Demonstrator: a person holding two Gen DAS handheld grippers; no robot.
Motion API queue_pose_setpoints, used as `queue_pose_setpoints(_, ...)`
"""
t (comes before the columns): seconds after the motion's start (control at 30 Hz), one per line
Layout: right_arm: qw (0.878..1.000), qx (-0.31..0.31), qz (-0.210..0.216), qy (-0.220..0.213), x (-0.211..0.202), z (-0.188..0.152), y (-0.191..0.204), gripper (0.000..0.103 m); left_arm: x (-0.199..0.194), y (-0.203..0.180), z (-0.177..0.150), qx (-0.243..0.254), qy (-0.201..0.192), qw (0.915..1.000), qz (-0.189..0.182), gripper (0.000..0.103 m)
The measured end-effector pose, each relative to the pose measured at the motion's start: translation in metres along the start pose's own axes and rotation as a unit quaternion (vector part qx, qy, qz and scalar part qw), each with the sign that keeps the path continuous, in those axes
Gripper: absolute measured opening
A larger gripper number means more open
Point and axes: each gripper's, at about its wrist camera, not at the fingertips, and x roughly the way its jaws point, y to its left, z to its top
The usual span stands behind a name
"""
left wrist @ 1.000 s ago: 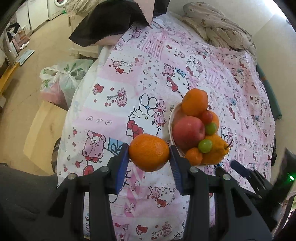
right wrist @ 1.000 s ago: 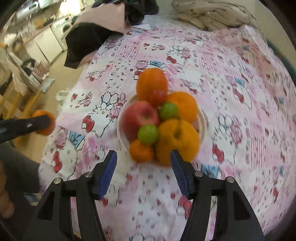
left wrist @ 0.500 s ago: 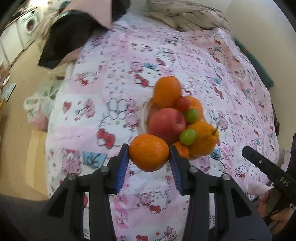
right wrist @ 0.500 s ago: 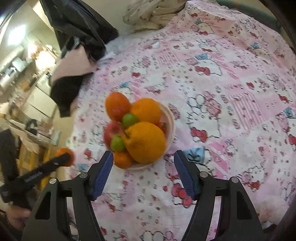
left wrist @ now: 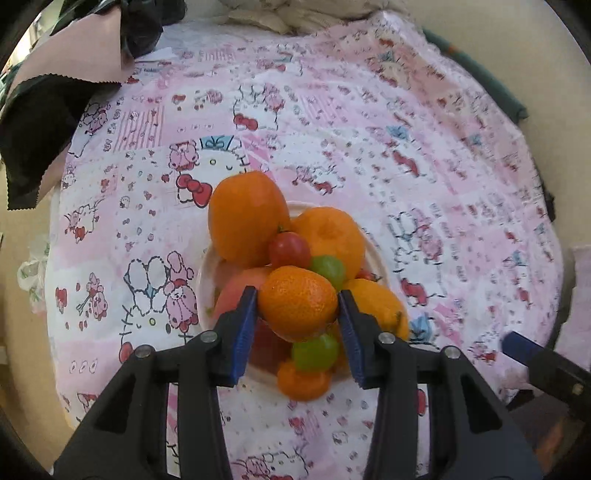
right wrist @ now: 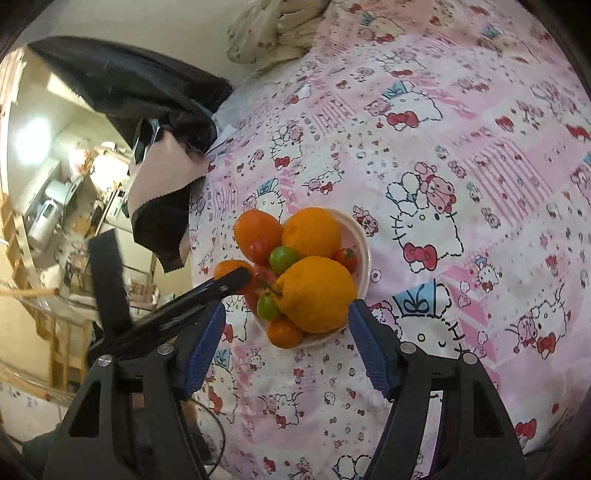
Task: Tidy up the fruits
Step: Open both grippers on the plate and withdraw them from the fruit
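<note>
My left gripper (left wrist: 297, 325) is shut on a small orange mandarin (left wrist: 298, 302) and holds it right over the piled fruit in a white bowl (left wrist: 207, 273). The bowl holds large oranges (left wrist: 247, 218), a red apple (left wrist: 236, 291), cherry tomatoes (left wrist: 289, 249) and green grapes (left wrist: 316, 350). In the right wrist view the bowl (right wrist: 360, 240) sits just beyond my right gripper (right wrist: 286, 345), which is open and empty; the left gripper with the mandarin (right wrist: 229, 267) reaches in from the left.
The bowl stands on a bed with a pink cartoon-print sheet (left wrist: 406, 147). Dark and pink cloths (left wrist: 55, 103) hang over the far left corner; a crumpled blanket (right wrist: 273, 33) lies at the far end. The floor drops away left of the bed.
My left gripper has carried the mandarin from the bed's left side to right over the bowl. The right gripper has swung right and drawn back a little, still open.
</note>
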Motion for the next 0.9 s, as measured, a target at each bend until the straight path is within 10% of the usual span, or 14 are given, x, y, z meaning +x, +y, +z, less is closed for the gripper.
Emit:
queue_pose_setpoints(0.27, 1.0, 0.023, 0.01, 0.014, 0.004, 0.001, -0.007, 0.072, 0.014, 0.004, 0.0, -0.014, 0.018, 0.9997, -0.012, 0.04)
queue_pose_setpoints(0.47, 1.0, 0.021, 0.013, 0.017, 0.007, 0.0, -0.005, 0.072, -0.013, 0.003, 0.0, -0.013, -0.022, 0.9992, -0.029, 0.08)
queue_pose_setpoints(0.9, 0.994, -0.094, -0.039, -0.035, -0.011, -0.014, 0.039, 0.072, -0.116, 0.041, -0.047, -0.026, -0.147, 0.9877, 0.046, 0.08)
